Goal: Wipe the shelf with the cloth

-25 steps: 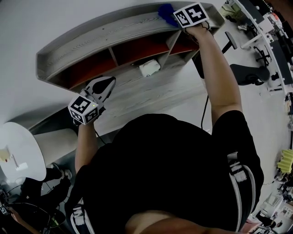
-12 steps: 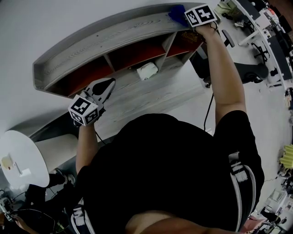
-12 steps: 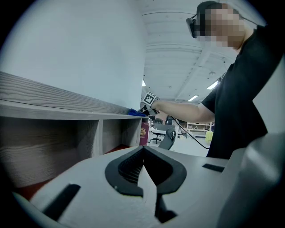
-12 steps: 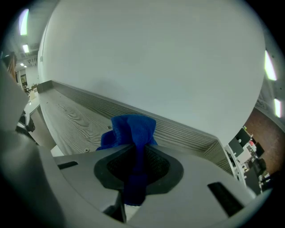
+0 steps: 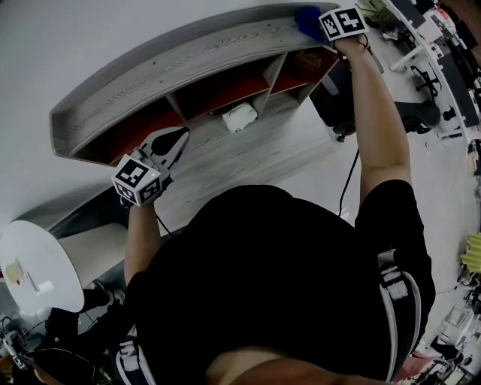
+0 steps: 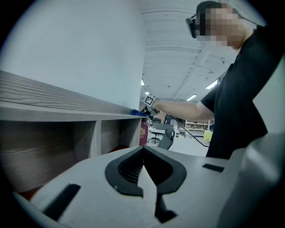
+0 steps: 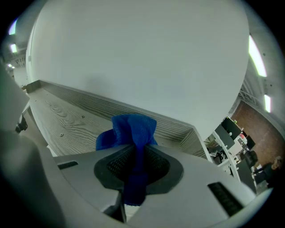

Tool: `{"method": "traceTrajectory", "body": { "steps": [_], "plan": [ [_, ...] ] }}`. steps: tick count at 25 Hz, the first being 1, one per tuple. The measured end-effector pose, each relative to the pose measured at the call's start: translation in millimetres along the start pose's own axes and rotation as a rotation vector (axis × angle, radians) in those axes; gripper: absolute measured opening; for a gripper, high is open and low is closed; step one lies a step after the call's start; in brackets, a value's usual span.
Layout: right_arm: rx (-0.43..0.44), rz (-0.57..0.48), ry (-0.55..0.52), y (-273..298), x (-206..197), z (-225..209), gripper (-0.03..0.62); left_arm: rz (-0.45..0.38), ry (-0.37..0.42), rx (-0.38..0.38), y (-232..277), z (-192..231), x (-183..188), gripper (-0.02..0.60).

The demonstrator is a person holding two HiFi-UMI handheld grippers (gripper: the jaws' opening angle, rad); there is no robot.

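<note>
A grey wooden shelf (image 5: 180, 64) with red-backed cubbies hangs on a white wall. My right gripper (image 5: 319, 30) is shut on a blue cloth (image 5: 307, 19), which rests on the shelf's top board near its right end. From the right gripper view the blue cloth (image 7: 131, 133) bunches out of the jaws over the top board (image 7: 67, 124), close to the raised right end wall (image 7: 193, 140). My left gripper (image 5: 171, 143) is shut and holds nothing, low in front of the cubbies. The left gripper view shows the shelf edge (image 6: 58, 113) and the distant cloth (image 6: 139, 113).
A white box (image 5: 239, 116) sits on the lower board (image 5: 248, 154) under the middle cubby. A round white table (image 5: 34, 267) stands at the lower left. Office chairs and desks (image 5: 428, 68) fill the room to the right.
My right gripper has slid the blue cloth rightward along the top board, toward its right end. The left gripper has stayed in place.
</note>
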State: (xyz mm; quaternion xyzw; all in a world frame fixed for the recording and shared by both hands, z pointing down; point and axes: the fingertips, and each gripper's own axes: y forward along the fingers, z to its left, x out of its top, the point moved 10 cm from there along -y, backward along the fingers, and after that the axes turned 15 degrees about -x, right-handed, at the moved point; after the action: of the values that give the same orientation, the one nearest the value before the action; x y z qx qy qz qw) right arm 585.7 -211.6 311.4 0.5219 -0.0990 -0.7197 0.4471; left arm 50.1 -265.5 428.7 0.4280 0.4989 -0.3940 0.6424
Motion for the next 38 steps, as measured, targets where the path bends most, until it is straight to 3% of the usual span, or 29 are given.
{"method": "traceTrajectory", "body": {
  "steps": [7,23,38],
  "plan": [
    [-0.042,0.035,-0.018,2.8,-4.5,-20.0,0.06,0.002,0.002,-0.002,2.4,1.4,3.7,0.017],
    [-0.051,0.033,-0.055,1.6,-2.8,-17.7,0.06,0.012,-0.001,0.02,-1.3,-3.0,2.0,0.017],
    [0.014,-0.02,-0.09,-8.8,20.1,33.5,0.06,0.011,-0.023,0.061,-27.8,-29.4,-13.9,0.017]
  ]
}}
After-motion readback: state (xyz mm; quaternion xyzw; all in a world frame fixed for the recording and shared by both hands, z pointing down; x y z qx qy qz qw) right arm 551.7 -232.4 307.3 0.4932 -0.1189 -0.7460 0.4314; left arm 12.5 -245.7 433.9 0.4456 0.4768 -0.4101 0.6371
